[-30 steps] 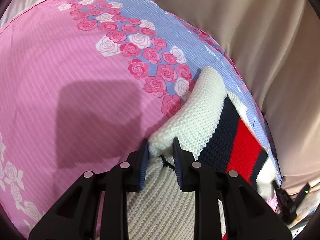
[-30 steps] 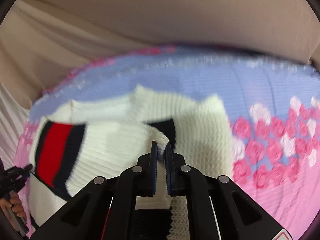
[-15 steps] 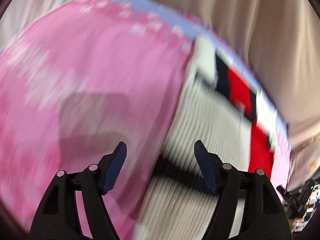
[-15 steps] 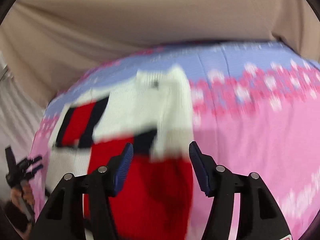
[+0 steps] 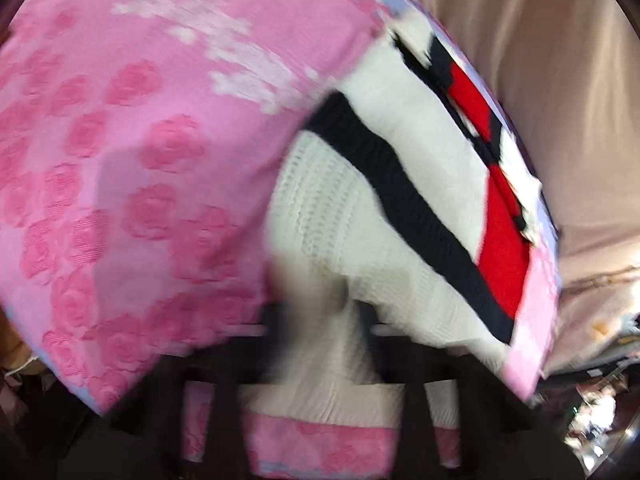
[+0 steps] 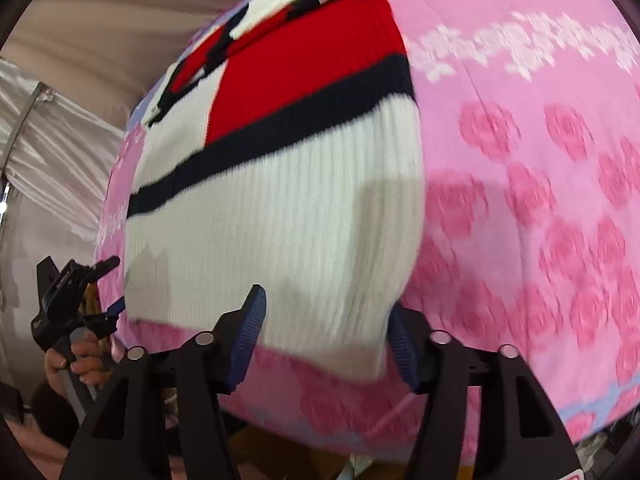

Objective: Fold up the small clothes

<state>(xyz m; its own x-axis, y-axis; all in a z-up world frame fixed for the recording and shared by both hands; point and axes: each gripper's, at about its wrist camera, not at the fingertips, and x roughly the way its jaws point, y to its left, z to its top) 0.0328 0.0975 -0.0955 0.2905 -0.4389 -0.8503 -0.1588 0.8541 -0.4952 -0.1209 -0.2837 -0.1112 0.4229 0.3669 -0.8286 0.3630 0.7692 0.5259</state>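
Note:
A white knit sweater [image 5: 400, 184] with a navy stripe and a red block lies folded on a pink rose-print sheet [image 5: 140, 140]. In the blurred left wrist view its near white hem sits between the fingers of my left gripper [image 5: 322, 316], whose jaws are closing; I see no firm pinch. The right wrist view shows the sweater [image 6: 280, 200] with its near right corner between the blue pads of my right gripper [image 6: 324, 332], which stands wide and is closing. The left gripper [image 6: 114, 282] also appears there at the sweater's near left corner, held by a hand [image 6: 76, 360].
The sheet [image 6: 520, 200] covers a raised surface whose edge drops off close in front of both grippers. Beige curtain [image 5: 560, 80] hangs behind and to the side. Blurred clutter [image 5: 600, 420] lies off the sheet's edge at the lower right.
Both grippers let go of the folded-over sweater part, opened wide and drew back to the near hem. The left jaws have since narrowed around the hem.

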